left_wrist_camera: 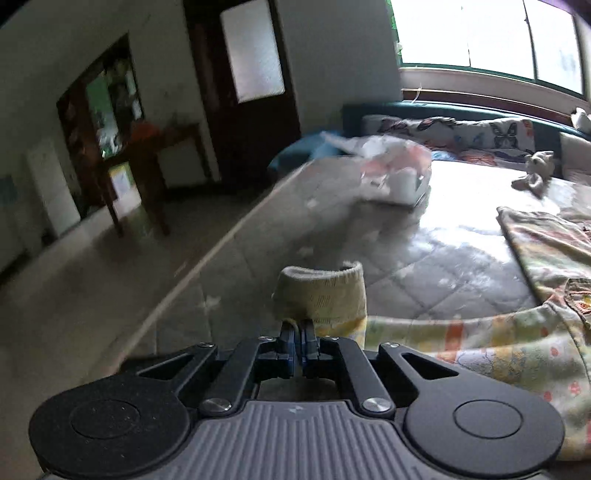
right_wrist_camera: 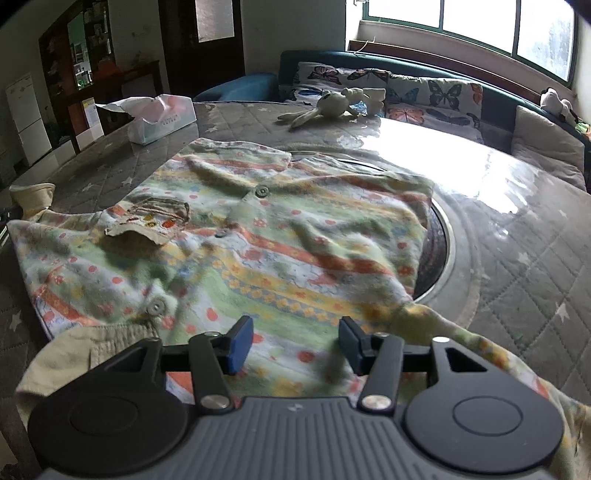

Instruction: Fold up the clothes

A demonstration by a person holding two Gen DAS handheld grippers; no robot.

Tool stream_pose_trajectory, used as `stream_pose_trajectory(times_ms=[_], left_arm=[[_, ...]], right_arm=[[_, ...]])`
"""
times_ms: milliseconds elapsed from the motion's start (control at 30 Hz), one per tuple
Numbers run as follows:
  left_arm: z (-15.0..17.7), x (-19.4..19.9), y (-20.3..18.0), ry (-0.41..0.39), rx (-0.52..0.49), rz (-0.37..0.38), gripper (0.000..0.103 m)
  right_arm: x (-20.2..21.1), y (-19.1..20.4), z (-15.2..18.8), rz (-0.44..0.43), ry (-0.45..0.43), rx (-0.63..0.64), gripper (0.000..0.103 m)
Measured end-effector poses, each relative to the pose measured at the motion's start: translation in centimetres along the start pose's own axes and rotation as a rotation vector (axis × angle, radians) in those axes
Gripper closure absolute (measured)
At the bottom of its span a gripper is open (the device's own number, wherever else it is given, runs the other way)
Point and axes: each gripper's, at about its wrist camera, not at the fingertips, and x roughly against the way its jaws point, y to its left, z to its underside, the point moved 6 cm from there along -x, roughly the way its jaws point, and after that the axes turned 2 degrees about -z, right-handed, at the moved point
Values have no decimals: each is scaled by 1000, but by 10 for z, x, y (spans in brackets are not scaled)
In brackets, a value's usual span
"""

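a small patterned shirt (right_wrist_camera: pixel 236 236), striped in green, yellow, orange and white with little flowers, lies spread front-up on a grey quilted table cover (right_wrist_camera: pixel 517 266) under a glossy clear sheet. it has round buttons (right_wrist_camera: pixel 263 191) down the middle and a beige chest pocket (right_wrist_camera: pixel 147 221) with a loose flap. one sleeve reaches out toward the table's left edge, and its beige ribbed cuff (left_wrist_camera: pixel 325 291) stands lifted off the surface. the left gripper (left_wrist_camera: pixel 298 332) has its blue pads pressed together on the lower edge of that cuff, so the sleeve end is pinched and held up; this view is blurred. the right gripper (right_wrist_camera: pixel 295 343) hangs over the near hem of the shirt with its two blue fingers (right_wrist_camera: pixel 240 343) standing well apart, patterned cloth visible in the gap below them; whether the tips touch the fabric cannot be told. the shirt's right side partly covers a round metal-rimmed recess (right_wrist_camera: pixel 443 251) set in the table. well beyond the shirt, near the far left of the table, sits a tissue pack (right_wrist_camera: pixel 162 118), and a pale plush rabbit (right_wrist_camera: pixel 328 103) lies at the far edge. behind the table runs a bench with butterfly-print cushions (right_wrist_camera: pixel 436 92) beneath a bright window (right_wrist_camera: pixel 476 18).
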Motion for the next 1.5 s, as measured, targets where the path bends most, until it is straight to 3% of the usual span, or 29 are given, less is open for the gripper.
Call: stream_pose_trajectory(times_ms=[200, 433, 567, 767, 967, 1133, 1333, 1433, 1500], left_arm=[[0, -8, -8, 2, -39, -27, 97], [0, -22, -4, 47, 7, -39, 88], [0, -25, -3, 50, -6, -74, 75], [-4, -30, 3, 52, -36, -120, 71], [-10, -26, 8, 39, -54, -142, 68], [-15, -18, 10, 27, -48, -140, 63], [-18, -4, -11, 12, -80, -68, 55], [-20, 5, -25, 1, -103, -28, 52], [-21, 9, -35, -2, -114, 1, 50]], right_arm=[[13, -13, 10, 10, -8, -30, 41], [34, -36, 33, 43, -22, -98, 40], [49, -59, 48, 77, -38, -168, 38], [73, -106, 74, 187, -52, -272, 38], [106, -140, 85, 190, -127, -395, 38], [121, -164, 86, 264, -163, -414, 38], [102, -198, 90, 396, -119, -447, 49], [89, -210, 94, 421, -95, -437, 60], [86, -211, 89, 423, -99, -416, 78]])
